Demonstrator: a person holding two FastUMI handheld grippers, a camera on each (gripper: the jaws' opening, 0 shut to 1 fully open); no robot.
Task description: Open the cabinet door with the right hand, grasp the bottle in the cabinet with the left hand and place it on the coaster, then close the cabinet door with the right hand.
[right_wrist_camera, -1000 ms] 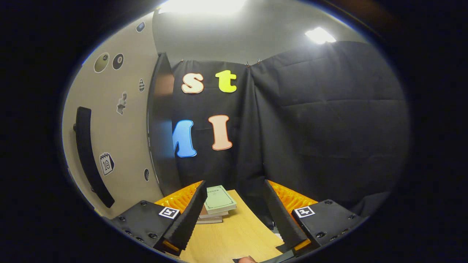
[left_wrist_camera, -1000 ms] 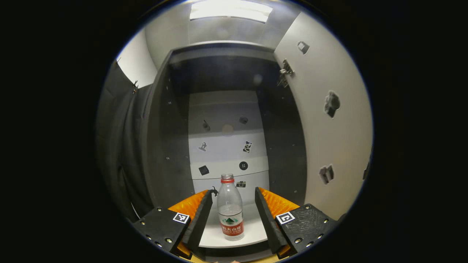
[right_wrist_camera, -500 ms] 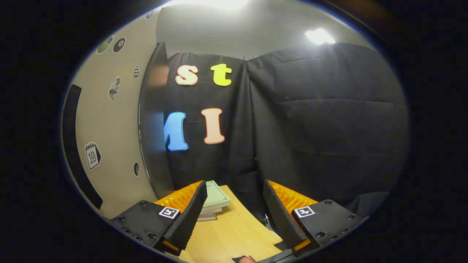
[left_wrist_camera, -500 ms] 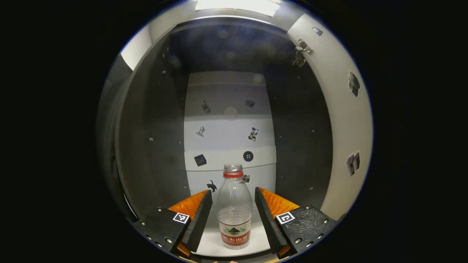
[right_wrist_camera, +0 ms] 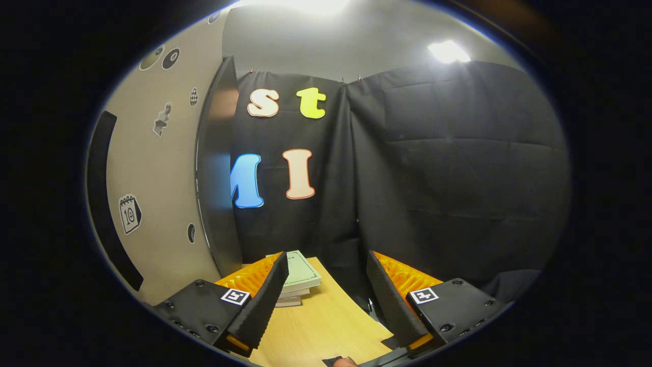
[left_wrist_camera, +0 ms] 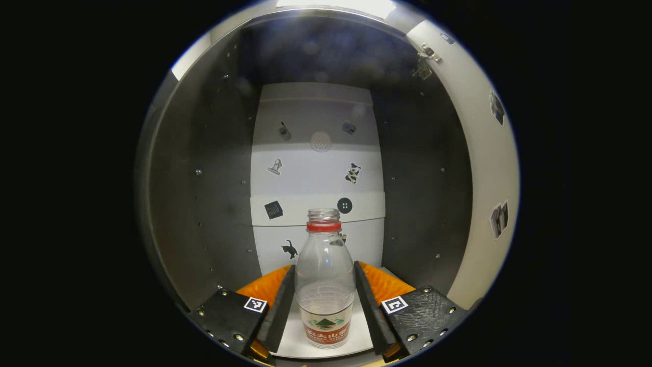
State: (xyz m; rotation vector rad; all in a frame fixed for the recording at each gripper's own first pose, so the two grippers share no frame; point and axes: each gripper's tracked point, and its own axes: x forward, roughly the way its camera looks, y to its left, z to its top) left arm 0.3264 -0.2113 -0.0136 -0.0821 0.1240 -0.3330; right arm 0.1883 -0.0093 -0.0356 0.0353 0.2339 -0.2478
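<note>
Two claws | door [right_wrist_camera: 153,168] open | my left claw [left_wrist_camera: 324,295] wide apart around the bottle [left_wrist_camera: 325,285] standing in the cabinet [left_wrist_camera: 214,168], not squeezing | right claw [right_wrist_camera: 326,300] loose, empty | next: pinch bottle.

Clear glossy plastic for the bottle [left_wrist_camera: 325,278] with its paper-like label, dark smooth panels inside the cabinet [left_wrist_camera: 214,168], matt pale door [right_wrist_camera: 153,168], light wood-grain table [right_wrist_camera: 326,326], paper-covered books [right_wrist_camera: 301,275], matt creased black cloth [right_wrist_camera: 448,168].
</note>
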